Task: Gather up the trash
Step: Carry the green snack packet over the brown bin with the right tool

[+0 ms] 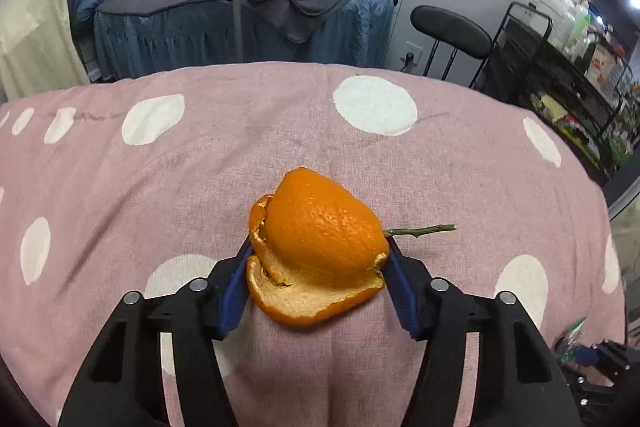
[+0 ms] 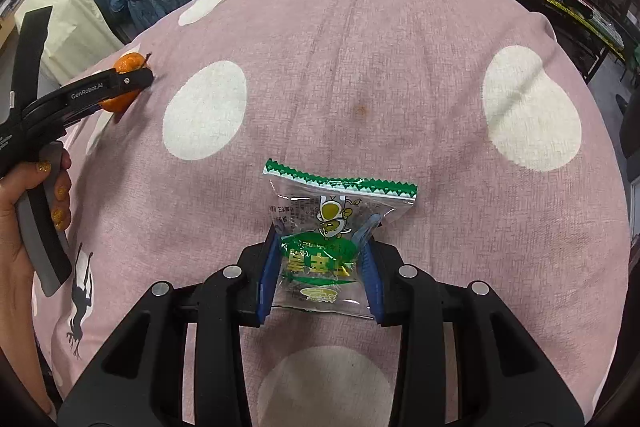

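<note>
In the left wrist view my left gripper (image 1: 318, 251) is shut on an orange peel (image 1: 316, 243) with a green stem, held over the pink dotted cloth (image 1: 240, 155). In the right wrist view my right gripper (image 2: 322, 247) is shut on a clear and green snack wrapper (image 2: 332, 227), its blue pads pressing both sides. The left gripper with the orange peel (image 2: 124, 83) also shows at the far left of the right wrist view.
The pink cloth with white dots (image 2: 360, 67) covers a table. Behind stand a blue draped bed (image 1: 240, 27), a black chair (image 1: 452, 31) and a black wire shelf (image 1: 560, 67) at the right. A cream cloth (image 1: 32, 27) hangs at the left.
</note>
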### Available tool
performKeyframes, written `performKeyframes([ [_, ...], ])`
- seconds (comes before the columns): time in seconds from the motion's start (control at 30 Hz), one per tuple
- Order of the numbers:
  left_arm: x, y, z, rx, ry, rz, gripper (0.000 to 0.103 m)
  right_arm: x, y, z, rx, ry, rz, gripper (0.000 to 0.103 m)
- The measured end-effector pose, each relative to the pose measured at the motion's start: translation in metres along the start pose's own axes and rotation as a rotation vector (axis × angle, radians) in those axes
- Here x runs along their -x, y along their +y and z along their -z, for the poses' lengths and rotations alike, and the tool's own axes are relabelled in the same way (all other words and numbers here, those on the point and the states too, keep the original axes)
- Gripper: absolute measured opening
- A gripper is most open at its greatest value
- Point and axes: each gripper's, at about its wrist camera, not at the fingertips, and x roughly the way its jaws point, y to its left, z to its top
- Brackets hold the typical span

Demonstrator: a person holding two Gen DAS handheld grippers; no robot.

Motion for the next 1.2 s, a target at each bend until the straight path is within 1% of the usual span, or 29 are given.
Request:
performKeyframes([
  [0.07,0.006,-0.002,0.005,0.004,-0.013,-0.005,0.051,0.000,0.002,0.001,0.004,-0.004,-0.002,0.037],
  [0.17,0.021,-0.008,0.019,-0.033,-0.042,-0.042,0.047,0.004,0.004,0.002,0.016,-0.015,-0.006,0.036],
  [0.27,0.042,-0.012,0.034,-0.036,-0.077,-0.027,0.046,0.011,0.007,0.005,0.022,-0.032,-0.032,0.036],
  [0.4,0.073,-0.026,0.054,-0.089,-0.132,-0.038,0.046,0.023,0.009,0.012,0.021,-0.055,-0.053,0.036],
  [0.5,0.095,-0.032,0.066,-0.090,-0.164,-0.009,0.046,0.037,0.009,0.020,0.025,-0.075,-0.074,0.036],
  [0.6,0.117,-0.038,0.077,-0.082,-0.188,0.028,0.046,0.058,0.010,0.034,0.042,-0.120,-0.074,0.036],
  [0.8,0.155,-0.062,0.108,-0.115,-0.232,0.045,0.046,0.106,-0.001,0.062,0.035,-0.210,-0.104,0.036],
  [0.97,0.176,-0.080,0.132,-0.100,-0.242,0.121,0.046,0.151,-0.016,0.088,0.046,-0.303,-0.088,0.036],
  [1.07,0.188,-0.098,0.149,-0.117,-0.262,0.141,0.046,0.169,-0.032,0.105,0.039,-0.340,-0.067,0.036],
  [1.2,0.197,-0.120,0.164,-0.129,-0.275,0.169,0.046,0.190,-0.059,0.128,0.000,-0.382,-0.036,0.036],
])
